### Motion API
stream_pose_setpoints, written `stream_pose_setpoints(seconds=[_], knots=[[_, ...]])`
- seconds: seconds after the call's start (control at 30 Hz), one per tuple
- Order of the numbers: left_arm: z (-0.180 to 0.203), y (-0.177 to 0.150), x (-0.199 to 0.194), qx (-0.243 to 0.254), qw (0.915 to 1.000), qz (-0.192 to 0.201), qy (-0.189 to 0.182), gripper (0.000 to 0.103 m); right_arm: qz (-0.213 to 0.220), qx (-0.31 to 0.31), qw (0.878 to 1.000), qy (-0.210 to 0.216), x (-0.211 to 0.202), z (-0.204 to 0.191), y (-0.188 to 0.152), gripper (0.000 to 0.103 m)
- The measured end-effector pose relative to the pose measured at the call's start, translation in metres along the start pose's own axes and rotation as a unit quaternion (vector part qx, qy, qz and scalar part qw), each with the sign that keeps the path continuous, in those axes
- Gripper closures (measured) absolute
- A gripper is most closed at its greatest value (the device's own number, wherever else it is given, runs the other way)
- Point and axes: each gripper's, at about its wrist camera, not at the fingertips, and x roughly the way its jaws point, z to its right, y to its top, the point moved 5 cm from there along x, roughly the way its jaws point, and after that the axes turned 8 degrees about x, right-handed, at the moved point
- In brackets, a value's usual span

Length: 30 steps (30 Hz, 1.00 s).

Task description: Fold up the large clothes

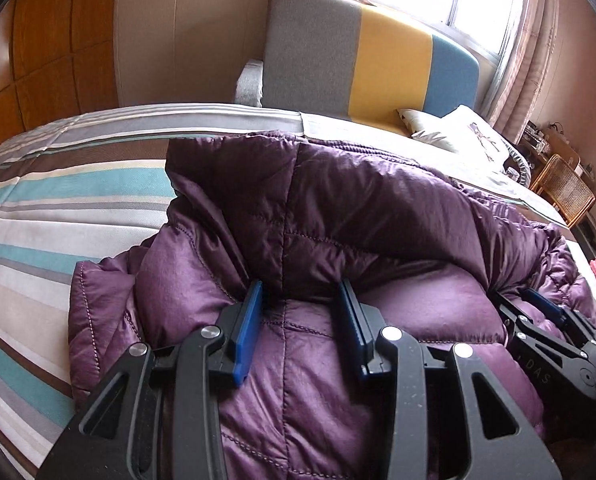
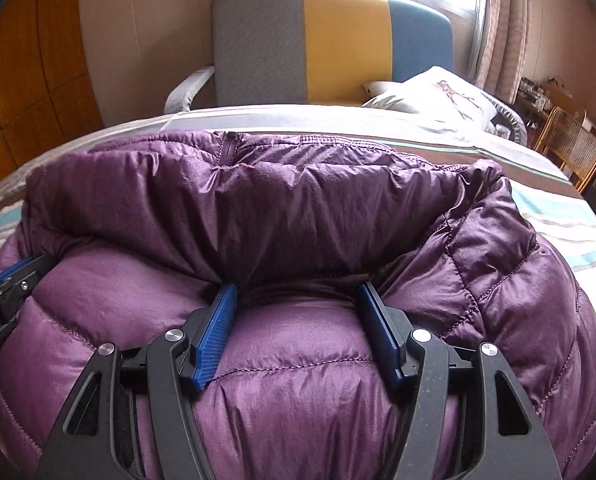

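A purple quilted jacket [image 1: 318,208] lies bunched on the striped bed [image 1: 58,200], reaching its near edge. The left tongs [image 1: 302,300] and the right tongs [image 2: 298,298], side by side, both stand partly open, tips pushed under a folded-over flap; whether they pinch it is unclear.

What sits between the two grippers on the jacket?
Only a puffy panel of the purple jacket; nothing else lies between the left gripper and the right gripper. The right wrist view shows it best.

Open striped bedspread [image 1: 58,208] left of the bulky purple jacket [image 1: 338,208]; pillow [image 1: 458,132], headboard [image 1: 378,64] beyond.
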Motion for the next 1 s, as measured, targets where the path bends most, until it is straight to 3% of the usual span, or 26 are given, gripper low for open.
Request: stream_pose_setpoints(seconds=[0.13, 0.43, 0.73, 0.83, 1.0], knots=[[-0.009, 0.005, -0.018, -0.033, 0.9993, 0.008, -0.016, 0.047, 0.0, 0.008, 1.0, 0.029, -0.014, 0.007, 0.006, 0.033], [-0.003, -0.009, -0.068, -0.024, 0.9983, 0.046, -0.026, 0.047, 0.056, 0.043, 0.997, 0.044, -0.085, 0.042, 0.009, 0.033], [0.044, -0.032, -0.089, 0.03, 0.9965, 0.048, -0.062, 0.047, 0.044, 0.086, 0.995, 0.006, -0.108, 0.093, -0.021, 0.035], [0.038, -0.036, -0.09, 0.02, 0.9976, 0.04, -0.053, 0.047, 0.044, 0.073, 0.996, 0.023, -0.115, 0.085, -0.024, 0.044], [0.01, -0.039, -0.1, -0.013, 0.9981, 0.047, -0.039, 0.047, 0.045, 0.031, 0.995, 0.079, -0.123, 0.039, -0.029, 0.085]])
